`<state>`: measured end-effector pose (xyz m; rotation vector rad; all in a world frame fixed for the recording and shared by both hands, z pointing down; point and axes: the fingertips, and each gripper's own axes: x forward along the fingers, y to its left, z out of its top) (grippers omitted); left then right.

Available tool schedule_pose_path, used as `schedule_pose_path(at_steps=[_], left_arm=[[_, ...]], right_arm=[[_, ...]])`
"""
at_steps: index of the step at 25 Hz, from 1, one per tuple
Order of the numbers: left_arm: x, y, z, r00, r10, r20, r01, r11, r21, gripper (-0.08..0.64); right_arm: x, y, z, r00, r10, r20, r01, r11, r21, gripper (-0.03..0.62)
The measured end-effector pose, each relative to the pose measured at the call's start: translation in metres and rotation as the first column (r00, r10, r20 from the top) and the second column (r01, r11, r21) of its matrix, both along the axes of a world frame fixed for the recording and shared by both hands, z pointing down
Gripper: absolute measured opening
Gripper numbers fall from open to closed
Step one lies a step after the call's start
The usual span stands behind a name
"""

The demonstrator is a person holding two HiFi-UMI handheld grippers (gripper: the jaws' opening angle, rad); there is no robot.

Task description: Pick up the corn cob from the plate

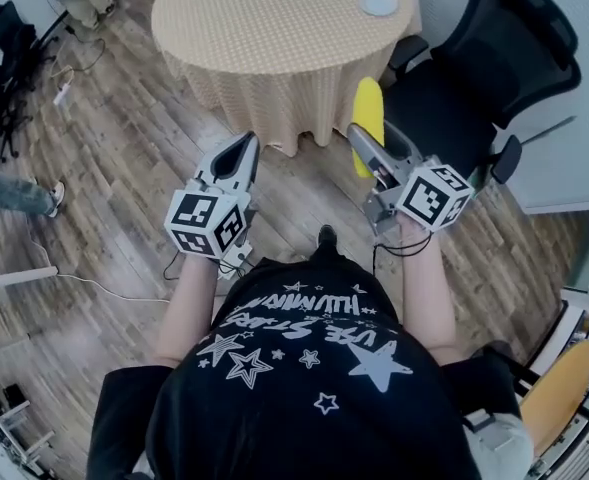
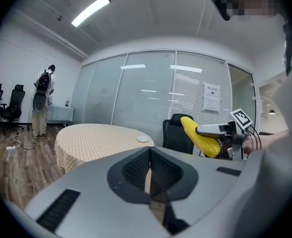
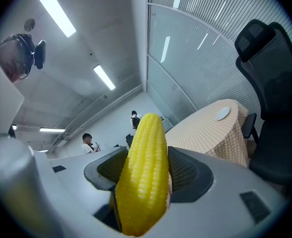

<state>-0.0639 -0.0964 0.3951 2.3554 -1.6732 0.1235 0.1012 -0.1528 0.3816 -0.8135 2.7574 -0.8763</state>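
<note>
White lettering (image 1: 292,315) on the black shirt (image 1: 304,408) and the notice (image 2: 211,96) on the glass wall (image 2: 136,100) are both unreadable.

Left gripper (image 2: 149,152) closed; corn cob (image 2: 200,136) beyond

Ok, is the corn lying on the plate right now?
No, the right gripper holds the corn in the air, well away from the plate.

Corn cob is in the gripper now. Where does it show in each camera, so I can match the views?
Head view: corn cob right of centre, held in the right hand-held gripper, in front of the black chair.
Left gripper view: right of centre, tilted, beside the chair.
Right gripper view: bottom centre, clamped between the jaws.
Shared landmark: the round table, visible in all three.
</note>
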Motion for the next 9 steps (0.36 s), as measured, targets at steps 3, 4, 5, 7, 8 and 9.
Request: schedule_pose_path(at_steps=[3,4,5,7,8,9], left_arm=[[-0.013,0.018,-0.005,1.000,0.002,-0.003,-0.002,1.000,0.016,0.008],[-0.017,0.024,-0.006,1.000,0.004,-0.003,-0.004,1.000,0.019,0.008],[-0.021,0.030,-0.006,1.000,0.006,-0.003,-0.006,1.000,0.021,0.008],[-0.030,0.043,-0.006,1.000,0.010,-0.001,-0.010,1.000,0.021,0.008],[-0.035,0.050,-0.006,1.000,0.011,-0.001,-0.011,1.000,0.022,0.008],[-0.040,0.056,-0.006,1.000,0.012,0.000,-0.012,1.000,0.022,0.008]], right_arm=[[-0.015,0.018,-0.003,1.000,0.001,0.000,-0.001,1.000,0.004,0.270],[-0.019,0.024,-0.003,1.000,0.004,0.004,-0.004,1.000,0.000,0.270],[-0.024,0.029,-0.003,1.000,0.007,0.007,-0.007,1.000,-0.003,0.270],[-0.033,0.041,-0.002,1.000,0.010,0.009,-0.010,1.000,-0.004,0.270],[-0.039,0.047,-0.002,1.000,0.011,0.010,-0.011,1.000,-0.005,0.270],[-0.044,0.053,-0.002,1.000,0.011,0.011,-0.011,1.000,-0.006,0.270]])
